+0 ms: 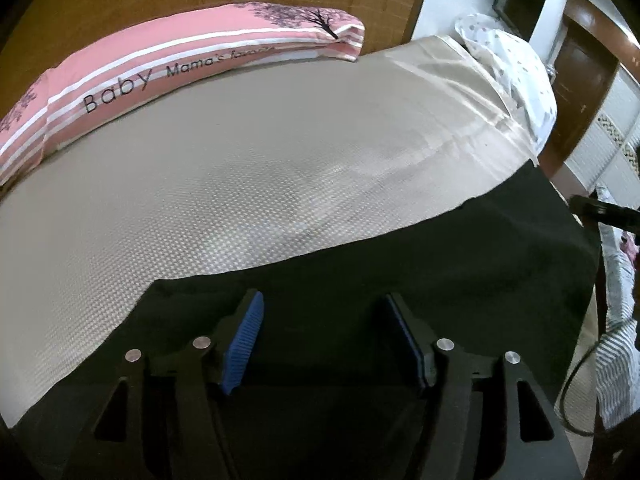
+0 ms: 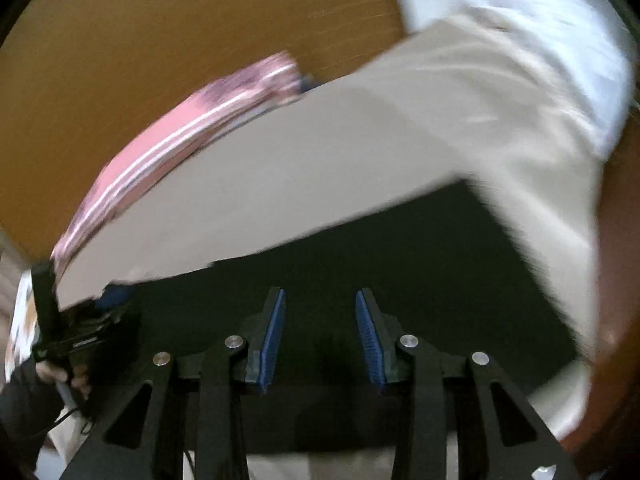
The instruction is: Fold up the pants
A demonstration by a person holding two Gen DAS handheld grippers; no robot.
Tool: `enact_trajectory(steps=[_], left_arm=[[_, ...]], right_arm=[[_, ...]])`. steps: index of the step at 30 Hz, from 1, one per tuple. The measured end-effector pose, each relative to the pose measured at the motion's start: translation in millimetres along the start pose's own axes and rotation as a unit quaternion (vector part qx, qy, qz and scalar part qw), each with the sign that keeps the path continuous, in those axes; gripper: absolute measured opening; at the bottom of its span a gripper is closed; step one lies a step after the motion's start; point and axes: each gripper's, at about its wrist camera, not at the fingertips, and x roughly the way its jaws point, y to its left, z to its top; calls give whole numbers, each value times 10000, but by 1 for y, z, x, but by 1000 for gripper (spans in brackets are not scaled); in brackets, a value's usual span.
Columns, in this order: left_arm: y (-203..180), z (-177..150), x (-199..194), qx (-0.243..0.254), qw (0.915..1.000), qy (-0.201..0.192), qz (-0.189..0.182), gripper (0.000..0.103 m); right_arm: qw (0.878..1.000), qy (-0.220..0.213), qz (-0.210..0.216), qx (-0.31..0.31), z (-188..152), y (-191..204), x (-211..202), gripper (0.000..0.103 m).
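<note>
Left wrist view: dark pants (image 1: 400, 264) lie flat on a beige bed (image 1: 240, 160), a pink pillow (image 1: 160, 72) beyond. Left tongs (image 1: 324, 340) hang wide above the pants, holding nothing. Right wrist view, blurred: right tongs (image 2: 320, 336) stand partly apart, empty, over the pants (image 2: 400, 248).

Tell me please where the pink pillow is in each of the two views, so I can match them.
Left wrist view: the pink pillow lies upper left, along the far edge of the beige sheet.
Right wrist view: the pillow runs as a blurred diagonal, left of centre.
Shared landmark: the black pants beyond the fingers.
</note>
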Motion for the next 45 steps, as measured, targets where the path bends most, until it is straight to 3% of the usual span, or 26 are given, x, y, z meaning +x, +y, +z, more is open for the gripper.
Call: enact_trajectory(steps=[3,7,11,15,21,24,26,28,31,37,41,45], left_arm=[[5,-2,1,42,9999,-44,82,65],[10,-3,0,26,9999,-99,81,65],[16,-3,0,-1,9999,-164,-31,65],[22,-2,-1,-51,9997,-194,-130,65],[20,-8,-5,249,9995,-175,-111,65],[15,-11,-10,484,9988,-114,-18,65],[13,-16,-12,638,9979,-73,46,65],[11,-21,-14,830,9964,-69,126,65],[16,-23,-17,779,9969,-64,47,65],[6,-21,-19,787,9965,101,249,67],[-2,-21,-32,607,9980,53,164,68],[-19,-33,-44,563,9984,68,-38,71]], right_arm=[[9984,351,34,-450,9,35,38,35],[9936,748,-231,-820,5,57,77,35],[9883,585,-779,-1172,5,70,87,41],[9890,496,-906,-1061,15,64,99,47],[9973,207,-460,-528,22,58,79,48],[9981,77,-372,-481,14,55,62,56],[9966,243,-508,-599,-1,54,61,62],[9923,431,-820,-822,-17,51,67,61],[9913,250,-944,-880,-24,39,58,59],[9903,279,-1320,-323,-20,-9,36,61],[9958,-39,-712,572,-28,-47,-10,63],[9825,-170,-192,1843,-55,-103,-48,63]])
